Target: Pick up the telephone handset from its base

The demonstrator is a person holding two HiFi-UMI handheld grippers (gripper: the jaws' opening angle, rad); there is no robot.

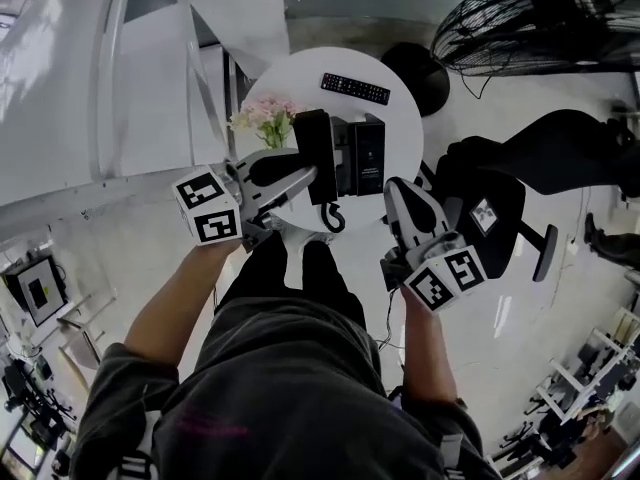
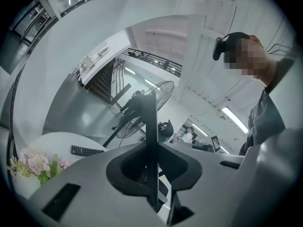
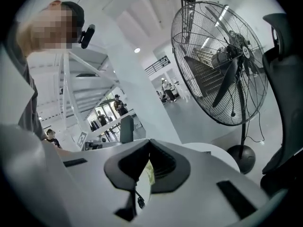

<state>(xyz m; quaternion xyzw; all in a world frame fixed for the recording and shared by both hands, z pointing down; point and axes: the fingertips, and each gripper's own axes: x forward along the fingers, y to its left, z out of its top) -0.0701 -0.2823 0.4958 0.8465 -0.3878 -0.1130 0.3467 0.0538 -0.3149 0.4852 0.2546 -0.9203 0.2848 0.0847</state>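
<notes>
Bearing telephone base, round table, fan beyond

bare tabletop lies open along the right rim of the round white table and between the remote control and the telephone base. the left side is blocked by pink flowers and the handset. an office chair crowds the right approach, with a standing fan beyond it.
</notes>
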